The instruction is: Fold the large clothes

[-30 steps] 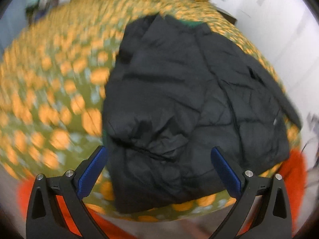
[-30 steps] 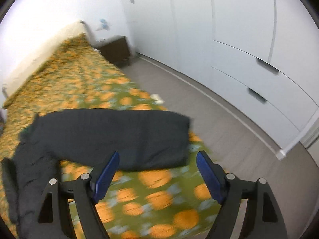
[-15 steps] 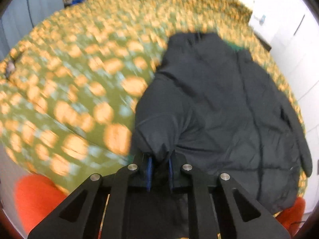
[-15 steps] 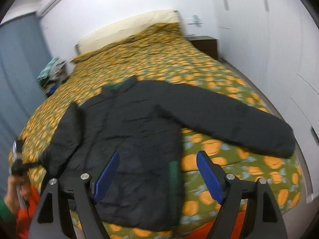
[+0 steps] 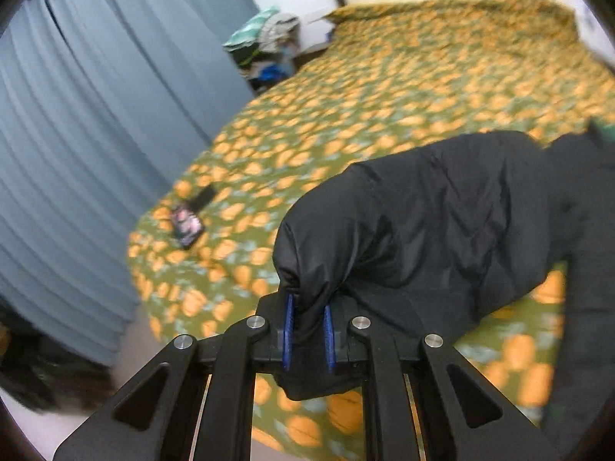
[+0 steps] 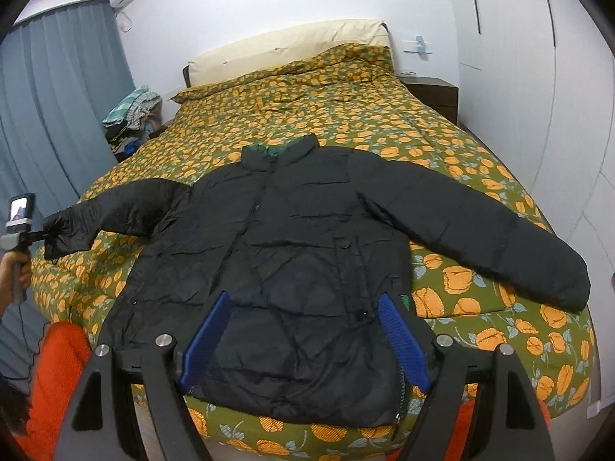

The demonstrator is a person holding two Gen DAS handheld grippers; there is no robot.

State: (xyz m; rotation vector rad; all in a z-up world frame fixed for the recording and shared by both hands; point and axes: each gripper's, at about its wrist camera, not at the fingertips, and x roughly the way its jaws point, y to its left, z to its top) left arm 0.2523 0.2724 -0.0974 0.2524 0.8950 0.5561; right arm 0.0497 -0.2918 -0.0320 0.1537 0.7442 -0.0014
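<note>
Black puffy quilted jacket [image 6: 300, 253] lay spread, centre frame, on orange-flowered green bedspread [image 6: 384, 123]. Left gripper [image 5: 307, 330] pinched sleeve cuff [image 5: 307, 284]; right gripper [image 6: 303, 342] spread above hem. Probably light, soft, slippery; grip cuffs, hem corners.

The cuff of the black jacket [image 5: 423, 230] is hidden between the pads of the left gripper [image 5: 307, 332]. The bedspread [image 5: 384, 88] is smeared by blur in the left wrist view. The person's hand [image 6: 13, 269] is cut off by the frame edge.
</note>
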